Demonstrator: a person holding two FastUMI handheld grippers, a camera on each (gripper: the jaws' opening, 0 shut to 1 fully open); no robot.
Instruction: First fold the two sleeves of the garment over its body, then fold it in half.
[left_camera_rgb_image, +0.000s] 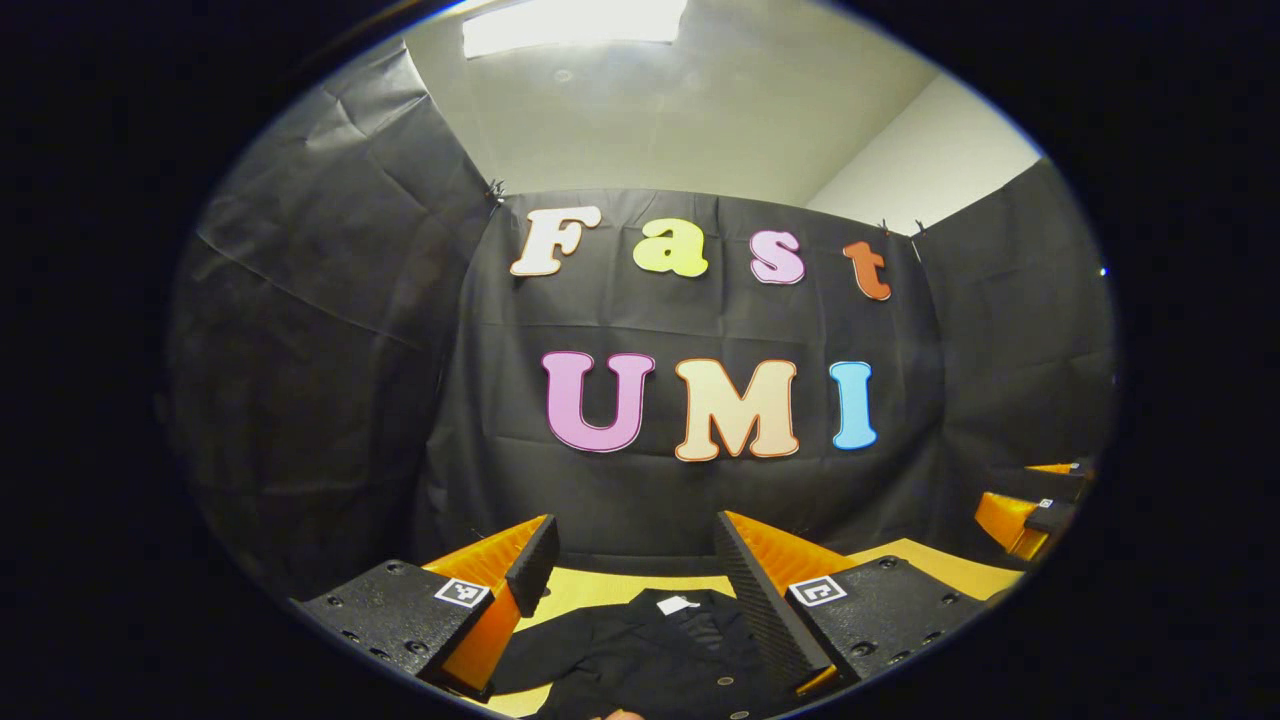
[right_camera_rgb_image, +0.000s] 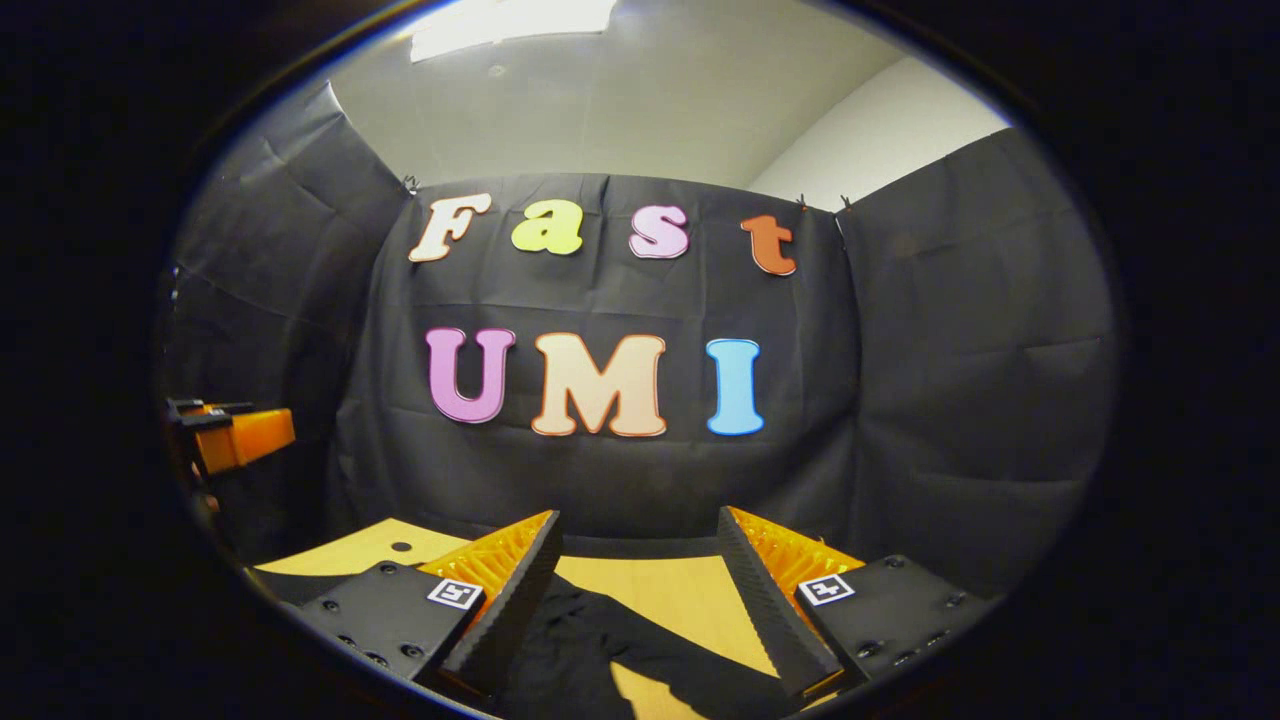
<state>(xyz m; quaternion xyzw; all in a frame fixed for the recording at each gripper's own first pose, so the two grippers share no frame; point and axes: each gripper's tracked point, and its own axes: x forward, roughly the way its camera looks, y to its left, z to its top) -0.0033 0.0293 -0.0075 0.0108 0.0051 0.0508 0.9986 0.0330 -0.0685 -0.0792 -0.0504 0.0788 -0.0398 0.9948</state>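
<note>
Left tongs (left_camera_rgb_image: 636, 570): fingers spread apart, nothing between them, raised above the shirt.
Worktop (right_camera_rgb_image: 690, 590): yellow-tan, running back from the shirt to the black cloth wall (right_camera_rgb_image: 950, 400).
Shirt (left_camera_rgb_image: 650, 650): black, spread flat on the worktop; white neck tag (left_camera_rgb_image: 677, 604) at its far edge.
Right tongs (right_camera_rgb_image: 637, 570): fingers apart, gripping nothing, raised over a dark sleeve (right_camera_rgb_image: 600, 640) of the shirt.
</note>
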